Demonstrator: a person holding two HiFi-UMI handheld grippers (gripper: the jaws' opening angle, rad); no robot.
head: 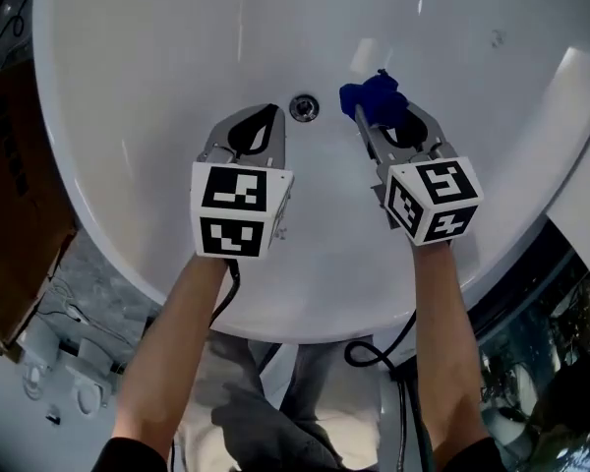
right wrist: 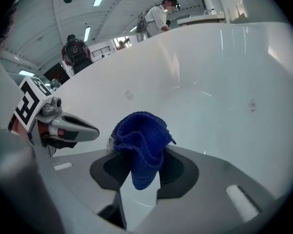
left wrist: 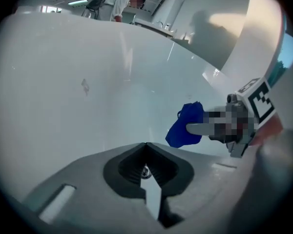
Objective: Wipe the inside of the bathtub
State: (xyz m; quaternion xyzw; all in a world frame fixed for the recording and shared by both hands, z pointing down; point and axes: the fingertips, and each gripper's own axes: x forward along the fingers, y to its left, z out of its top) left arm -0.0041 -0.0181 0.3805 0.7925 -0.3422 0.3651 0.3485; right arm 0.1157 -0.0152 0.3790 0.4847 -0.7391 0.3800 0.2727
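The white bathtub (head: 157, 87) fills the head view, its drain (head: 304, 107) near the middle. My right gripper (head: 366, 116) is shut on a bunched blue cloth (head: 374, 98), held just right of the drain over the tub's inside. The cloth (right wrist: 141, 145) sticks up between the jaws in the right gripper view. My left gripper (head: 273, 112) hovers just left of the drain, jaws shut with nothing in them. In the left gripper view the blue cloth (left wrist: 185, 126) and the right gripper's fingers (left wrist: 200, 129) show to the right, with the left gripper (left wrist: 146, 146) at the bottom.
The tub's near rim (head: 305, 323) curves below my forearms. A brown cardboard box (head: 15, 195) stands at the left outside the tub. Black cables (head: 374, 352) hang below the rim. People (right wrist: 158, 16) stand in the background beyond the tub wall.
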